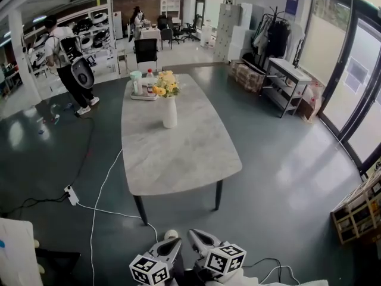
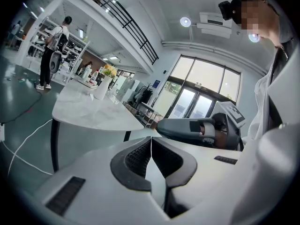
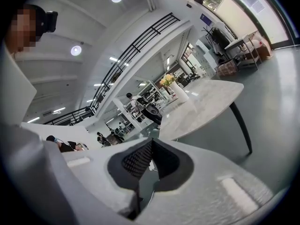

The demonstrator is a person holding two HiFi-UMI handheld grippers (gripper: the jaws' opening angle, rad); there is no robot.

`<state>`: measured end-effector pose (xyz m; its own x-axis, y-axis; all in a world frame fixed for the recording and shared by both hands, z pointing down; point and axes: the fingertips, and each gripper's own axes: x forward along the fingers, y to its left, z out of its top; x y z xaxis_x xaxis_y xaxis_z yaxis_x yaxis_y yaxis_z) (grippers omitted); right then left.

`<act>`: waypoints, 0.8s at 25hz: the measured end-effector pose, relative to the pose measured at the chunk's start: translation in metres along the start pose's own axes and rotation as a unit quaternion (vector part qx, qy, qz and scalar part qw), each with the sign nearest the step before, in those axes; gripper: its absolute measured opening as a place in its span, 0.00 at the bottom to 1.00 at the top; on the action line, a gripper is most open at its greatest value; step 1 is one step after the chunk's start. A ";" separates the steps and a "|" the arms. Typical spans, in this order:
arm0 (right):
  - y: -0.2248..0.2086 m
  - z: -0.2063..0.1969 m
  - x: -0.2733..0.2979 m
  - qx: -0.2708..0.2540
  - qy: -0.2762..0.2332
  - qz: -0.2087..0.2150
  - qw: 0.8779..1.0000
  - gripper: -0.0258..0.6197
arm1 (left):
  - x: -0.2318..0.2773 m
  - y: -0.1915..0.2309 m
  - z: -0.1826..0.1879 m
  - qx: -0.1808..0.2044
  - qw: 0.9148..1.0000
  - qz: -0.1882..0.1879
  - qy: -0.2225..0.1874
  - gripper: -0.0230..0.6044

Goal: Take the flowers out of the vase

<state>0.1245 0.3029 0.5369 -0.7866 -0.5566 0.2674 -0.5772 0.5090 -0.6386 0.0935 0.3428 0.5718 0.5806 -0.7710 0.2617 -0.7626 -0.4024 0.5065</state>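
A white vase (image 1: 169,113) with yellow flowers (image 1: 166,83) stands on the far half of a grey marble table (image 1: 178,154). Both grippers are held low and close together, well short of the table's near end. My left gripper (image 1: 172,242) is shut and holds nothing; its tips meet in the left gripper view (image 2: 151,140). Beside it, my right gripper (image 1: 196,236) also has its tips together and nothing in them (image 3: 152,142). The vase (image 2: 101,89) and flowers (image 2: 109,71) look small and far off in the left gripper view. The right gripper view shows the vase (image 3: 180,93) and flowers (image 3: 167,80) equally far.
A tray with bottles and a cup (image 1: 143,88) sits behind the vase. A person with a backpack (image 1: 68,64) stands far left. A power strip (image 1: 71,194) and white cable lie on the floor left of the table. There is a shelf (image 1: 286,82) at right and a wooden crate (image 1: 357,210) near right.
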 end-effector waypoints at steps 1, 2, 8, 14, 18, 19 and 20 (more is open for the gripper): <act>-0.001 0.006 0.009 0.000 0.000 0.001 1.000 0.04 | 0.005 0.007 0.008 -0.001 1.000 0.001 0.000 0.04; -0.002 0.013 0.017 0.000 -0.001 0.001 1.000 0.04 | 0.009 0.013 0.017 -0.001 1.000 0.001 0.000 0.04; -0.020 0.055 0.065 0.007 -0.008 -0.006 1.000 0.04 | 0.041 0.048 0.061 0.009 1.000 -0.004 0.003 0.04; -0.030 0.078 0.114 0.015 -0.002 -0.006 1.000 0.04 | 0.061 0.091 0.090 -0.003 1.000 -0.002 0.004 0.04; -0.038 0.096 0.142 0.020 0.000 -0.015 1.000 0.04 | 0.073 0.118 0.113 -0.013 1.000 -0.001 0.000 0.04; -0.038 0.100 0.149 0.020 0.000 -0.016 1.000 0.04 | 0.076 0.124 0.118 -0.013 1.000 -0.003 0.000 0.04; -0.039 0.103 0.156 0.020 0.000 -0.017 1.000 0.04 | 0.079 0.130 0.123 -0.014 1.000 -0.005 0.000 0.04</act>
<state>0.0468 0.1288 0.5289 -0.7668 -0.5725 0.2902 -0.5942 0.4624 -0.6581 0.0046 0.1688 0.5572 0.5884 -0.7666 0.2571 -0.7487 -0.3965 0.5312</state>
